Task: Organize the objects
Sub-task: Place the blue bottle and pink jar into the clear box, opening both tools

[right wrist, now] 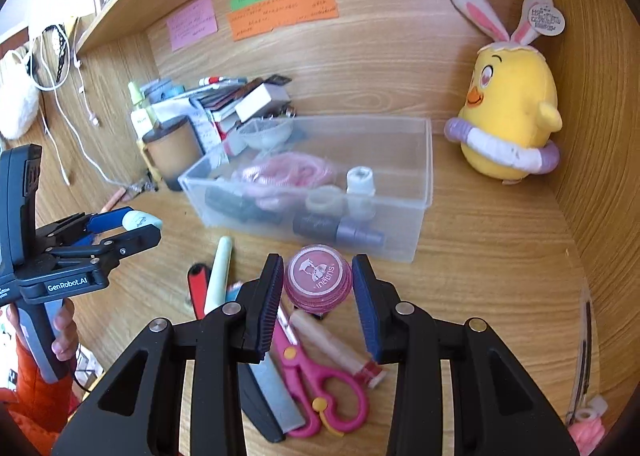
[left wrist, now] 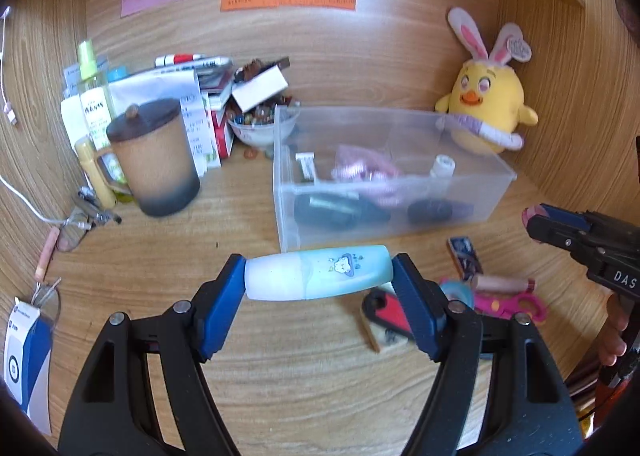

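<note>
Left wrist view: the left gripper [left wrist: 319, 276] has its jaws spread wide and clamped end to end on a pale blue bottle [left wrist: 320, 273], which lies crosswise between the blue pads, its white cap toward the left pad, a small cloud picture facing up. The bottle is held above the counter [left wrist: 312, 368], just in front of a clear plastic bin [left wrist: 472, 192]. Inside the bin lie dark tubes, a pink bundle and a small white-capped bottle [left wrist: 443, 167]. Left of the bin stands a brown lidded mug [left wrist: 154, 158], with a stack of boxes and papers behind it. A yellow chick plush [left wrist: 486, 104] with rabbit ears sits at the bin's far right corner.

Right wrist view: the right gripper [right wrist: 318, 290] has its jaws partly open on either side of a round pink jar [right wrist: 318, 283]. The pads stand close to its sides, but whether they press on it cannot be told. The jar appears slightly above the clutter on the counter, just in front of the bin's near wall. Below and behind the jaws lie pink scissors [right wrist: 320, 388], a beige stick [right wrist: 340, 348] with a red end, and a grey flat tool [right wrist: 276, 392]. Further left are a mint-green pen [right wrist: 219, 276] and a red and black item [right wrist: 198, 290].
</note>
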A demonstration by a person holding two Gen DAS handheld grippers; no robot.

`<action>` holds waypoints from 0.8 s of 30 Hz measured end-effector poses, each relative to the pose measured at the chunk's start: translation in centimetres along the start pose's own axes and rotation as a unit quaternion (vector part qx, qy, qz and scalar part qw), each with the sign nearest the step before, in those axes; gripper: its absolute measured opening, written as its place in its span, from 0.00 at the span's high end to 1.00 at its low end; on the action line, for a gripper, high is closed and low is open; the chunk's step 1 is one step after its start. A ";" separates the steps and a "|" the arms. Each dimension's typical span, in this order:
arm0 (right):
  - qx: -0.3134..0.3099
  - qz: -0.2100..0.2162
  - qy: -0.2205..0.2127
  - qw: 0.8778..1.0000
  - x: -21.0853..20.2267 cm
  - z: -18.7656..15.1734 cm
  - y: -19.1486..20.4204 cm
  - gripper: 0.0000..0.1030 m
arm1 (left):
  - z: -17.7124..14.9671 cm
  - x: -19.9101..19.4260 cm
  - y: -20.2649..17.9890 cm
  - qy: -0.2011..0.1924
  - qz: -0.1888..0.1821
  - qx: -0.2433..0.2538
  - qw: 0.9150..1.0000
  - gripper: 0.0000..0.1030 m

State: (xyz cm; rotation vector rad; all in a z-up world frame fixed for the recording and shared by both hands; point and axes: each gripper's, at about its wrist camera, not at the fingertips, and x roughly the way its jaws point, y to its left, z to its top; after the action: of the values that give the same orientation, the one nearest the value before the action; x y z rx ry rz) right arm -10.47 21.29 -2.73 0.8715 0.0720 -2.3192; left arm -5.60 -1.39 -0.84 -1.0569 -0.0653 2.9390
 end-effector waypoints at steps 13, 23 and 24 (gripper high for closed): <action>-0.029 -0.011 -0.031 0.999 1.5 3.7 0.6 0.68 | 5.3 2.3 -0.4 -0.023 -0.005 -0.016 1.000 0.29; -0.004 -0.074 0.000 0.997 5.4 5.7 -2.2 0.68 | 7.5 6.7 0.6 0.025 -0.023 -0.032 0.999 0.29; -0.003 -0.077 0.003 0.997 5.7 5.8 -2.5 0.68 | 7.5 7.1 0.7 0.029 -0.021 -0.032 0.999 0.29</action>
State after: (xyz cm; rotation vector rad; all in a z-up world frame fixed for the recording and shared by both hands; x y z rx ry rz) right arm -18.45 18.51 -2.11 0.8988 0.1542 -2.4577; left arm -15.89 -2.12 0.40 -1.1336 -0.1812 2.8847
